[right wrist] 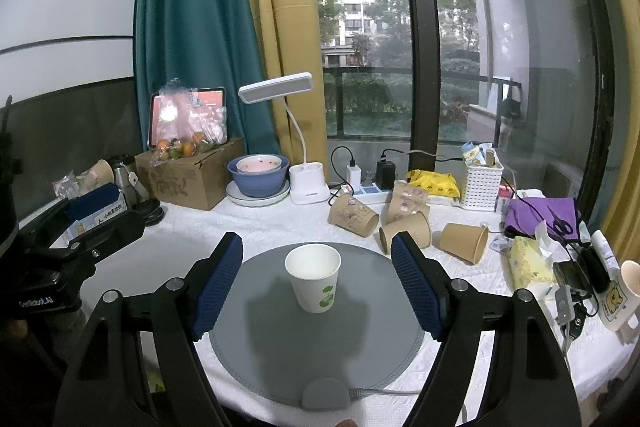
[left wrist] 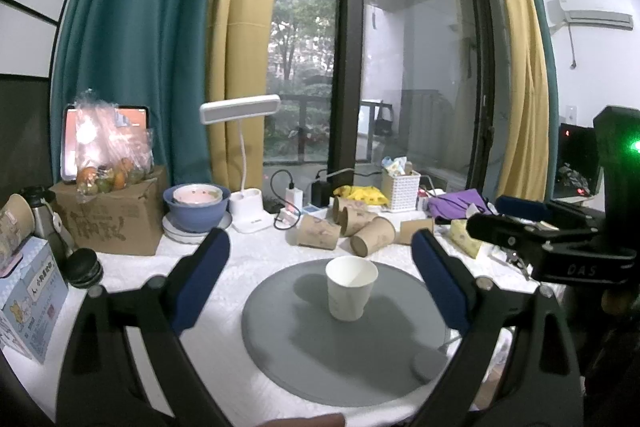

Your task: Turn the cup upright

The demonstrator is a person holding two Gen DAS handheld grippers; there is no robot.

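A white paper cup stands upright, mouth up, near the middle of a round grey mat on a table covered with a white cloth. In the right wrist view, the right gripper frames the cup with its blue-padded fingers spread wide, one on either side and both well clear of the cup's wall; it holds nothing. A green leaf print shows on the cup's near side.

From the left wrist view, the left gripper is likewise wide open and empty, its blue pads flanking the same cup without touching it. The other gripper's black body enters at the right edge of that frame, a green light glowing on it.

At the far side of the mat, several brown paper cups lie tipped on their sides (one cluster, loosely touching). Farther back and to the left stand a white desk lamp, a blue bowl with a pink one nested inside, and a cardboard box topped with a bag of fruit. A white basket sits to the far right, near a purple cloth and a yellow tissue pack. Teal and yellow curtains frame a large window behind the table.
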